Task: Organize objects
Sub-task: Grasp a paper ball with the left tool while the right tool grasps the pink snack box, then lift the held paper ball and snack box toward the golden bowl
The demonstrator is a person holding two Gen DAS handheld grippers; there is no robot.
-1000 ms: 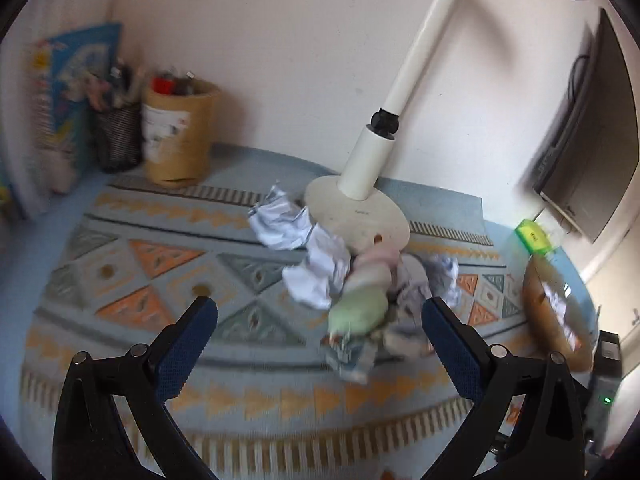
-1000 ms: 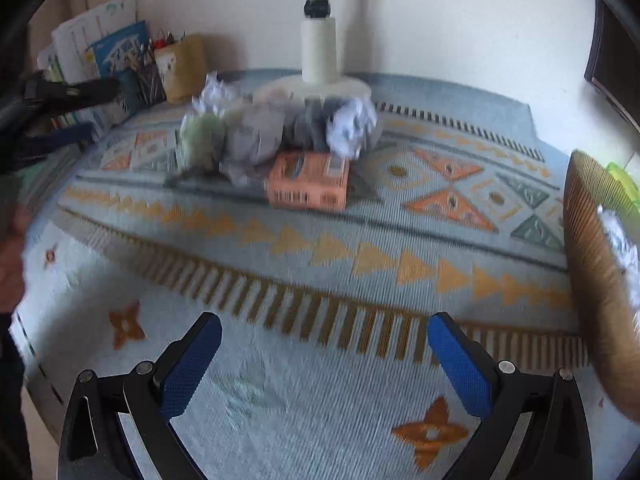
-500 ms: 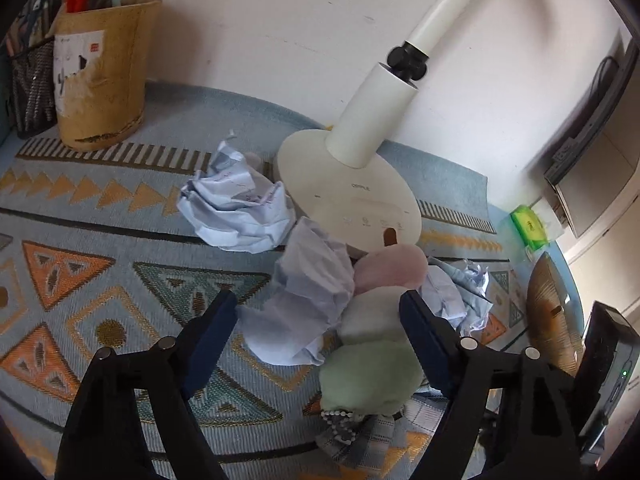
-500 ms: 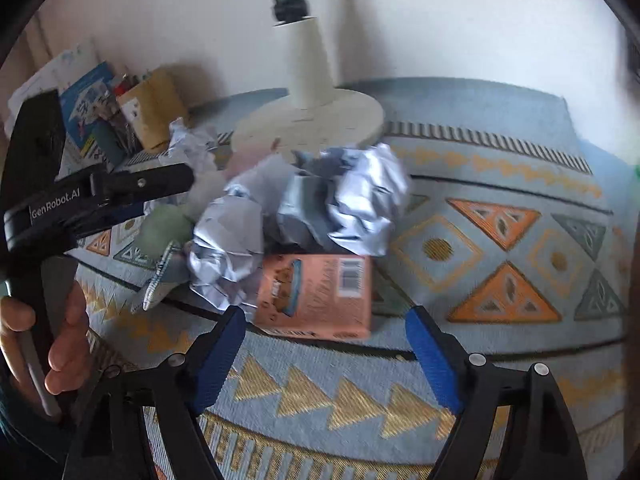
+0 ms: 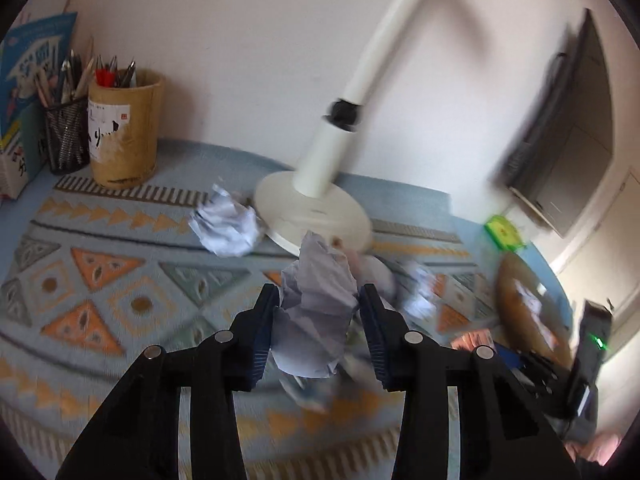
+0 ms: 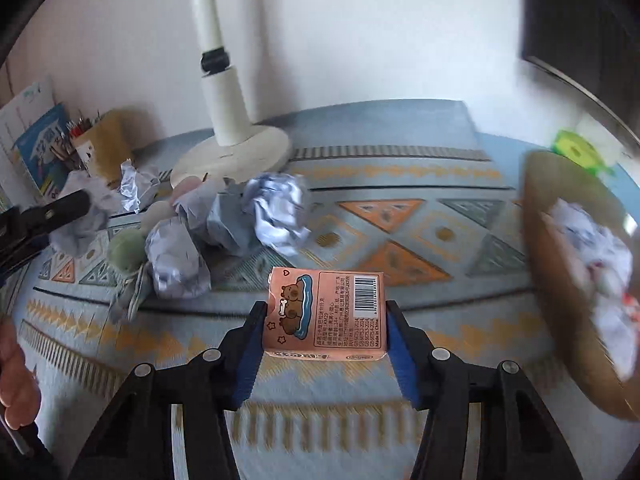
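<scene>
In the left wrist view my left gripper [image 5: 319, 310] has a crumpled paper ball [image 5: 316, 280] between its closing jaws, and both blue pads press on it. Another paper ball [image 5: 226, 226] lies by the lamp base. In the right wrist view my right gripper [image 6: 326, 318] is closing on a pink box with a bear picture and barcode [image 6: 326, 308]. Its pads touch the box's two sides. Behind the box lie several paper balls [image 6: 280, 212] and a green plush ball [image 6: 126, 254] on the patterned mat [image 6: 400, 240].
A white lamp base [image 5: 316, 212] and its pole stand at the back by the wall. A bamboo pen holder [image 5: 124, 132] and a mesh pen cup [image 5: 66, 136] sit at the back left. A woven basket [image 6: 560, 320] holding paper stands at the right. A hand [image 6: 16, 380] shows at the left edge.
Both grippers went from wide open to closed in. The left one took hold of a paper ball from the pile. The right one came up to the pink box and gripped it.
</scene>
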